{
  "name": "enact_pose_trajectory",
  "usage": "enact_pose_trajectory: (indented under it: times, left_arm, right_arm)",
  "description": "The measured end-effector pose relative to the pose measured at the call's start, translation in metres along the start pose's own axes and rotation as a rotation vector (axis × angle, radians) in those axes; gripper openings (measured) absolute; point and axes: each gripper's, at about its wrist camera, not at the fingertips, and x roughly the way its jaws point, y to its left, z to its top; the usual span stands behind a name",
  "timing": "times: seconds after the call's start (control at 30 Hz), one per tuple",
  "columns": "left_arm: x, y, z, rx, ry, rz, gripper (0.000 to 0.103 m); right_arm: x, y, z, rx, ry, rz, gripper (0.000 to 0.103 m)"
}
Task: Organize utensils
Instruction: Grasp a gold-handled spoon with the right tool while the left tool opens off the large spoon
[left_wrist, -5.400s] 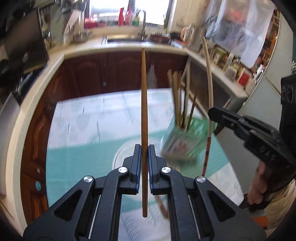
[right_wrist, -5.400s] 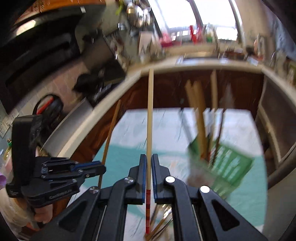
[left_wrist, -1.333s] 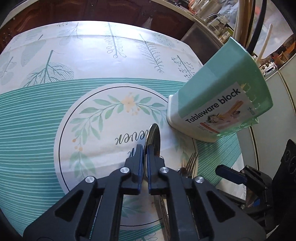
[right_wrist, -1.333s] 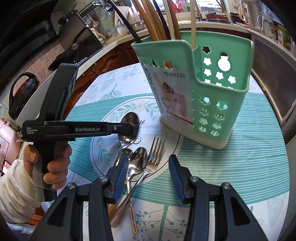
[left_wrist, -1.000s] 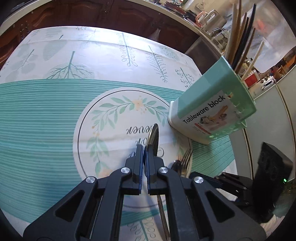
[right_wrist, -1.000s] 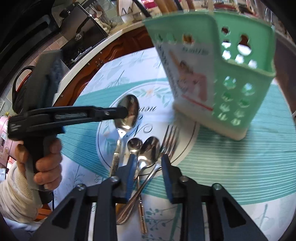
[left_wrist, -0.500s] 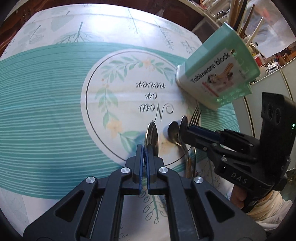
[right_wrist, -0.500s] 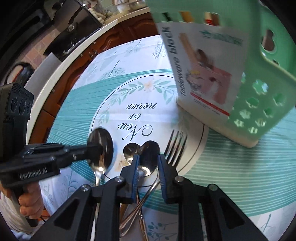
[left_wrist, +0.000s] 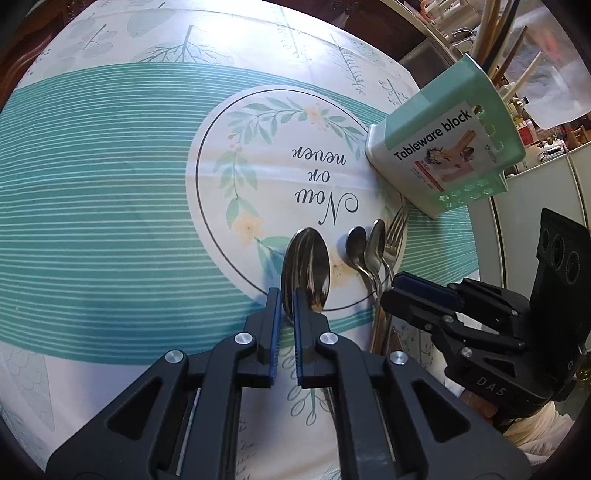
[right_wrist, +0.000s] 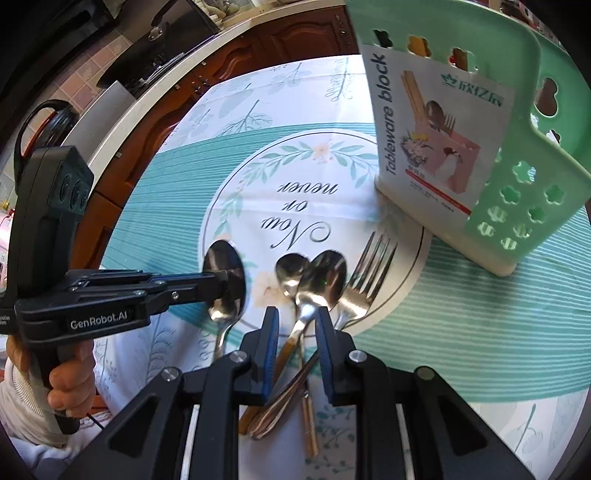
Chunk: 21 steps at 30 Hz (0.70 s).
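Note:
My left gripper (left_wrist: 287, 295) is shut on the rim of a large steel spoon (left_wrist: 305, 269), low over the printed tablecloth; the right wrist view shows that left gripper (right_wrist: 229, 280) pinching the large spoon (right_wrist: 223, 273). To its right lie a small spoon (right_wrist: 291, 269), a medium spoon (right_wrist: 327, 273) and a fork (right_wrist: 365, 273), handles crossing. My right gripper (right_wrist: 295, 314) points down at them, jaws narrowly apart around the medium spoon's neck, pads not visibly pressing. The green tableware holder (right_wrist: 517, 147) stands behind, with chopsticks (left_wrist: 495, 37) in it.
The round table wears a teal-striped cloth (left_wrist: 110, 184) with a printed circle. Dark wooden cabinets (right_wrist: 229, 62) and a counter curve around the far side. A person's hand (right_wrist: 66, 387) holds the left gripper's handle. The table's edge runs close behind the holder (left_wrist: 443, 147).
The left gripper took the large spoon away from the holder toward the near side of the circle. The right gripper narrowed its jaws and came down over the medium spoon, sliding to its neck.

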Motion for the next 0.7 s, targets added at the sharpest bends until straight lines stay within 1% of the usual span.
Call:
enact_pose_trajectory:
  times: [0.13, 0.3, 0.37, 0.43, 0.53, 0.63, 0.7]
  left_arm:
    - [-0.008, -0.005, -0.009, 0.005, -0.001, -0.012, 0.003]
    - [-0.016, -0.015, -0.019, 0.03, -0.007, -0.007, 0.003]
    - [-0.017, -0.018, -0.023, 0.036, -0.007, -0.008, 0.002]
    - [-0.014, -0.02, -0.025, 0.038, 0.005, -0.01, 0.003]
    - [-0.007, -0.021, -0.027, 0.029, 0.038, -0.012, 0.003]
    - [0.0, -0.02, -0.027, -0.001, 0.082, -0.017, 0.003]
    - [0.005, -0.019, -0.025, -0.025, 0.112, -0.016, 0.003]
  right_arm:
    - [0.003, 0.006, -0.004, -0.007, 0.03, -0.02, 0.02]
    - [0.01, 0.012, -0.007, -0.022, 0.048, -0.05, 0.02]
    - [0.013, 0.017, -0.007, -0.041, 0.056, -0.081, 0.02]
    - [0.016, 0.021, -0.007, -0.061, 0.069, -0.11, 0.02]
    - [0.018, 0.023, -0.008, -0.08, 0.077, -0.146, 0.016]
    - [0.015, 0.015, -0.006, -0.022, 0.098, -0.12, 0.013]
    - [0.015, 0.003, -0.006, 0.046, 0.117, -0.066, 0.011]
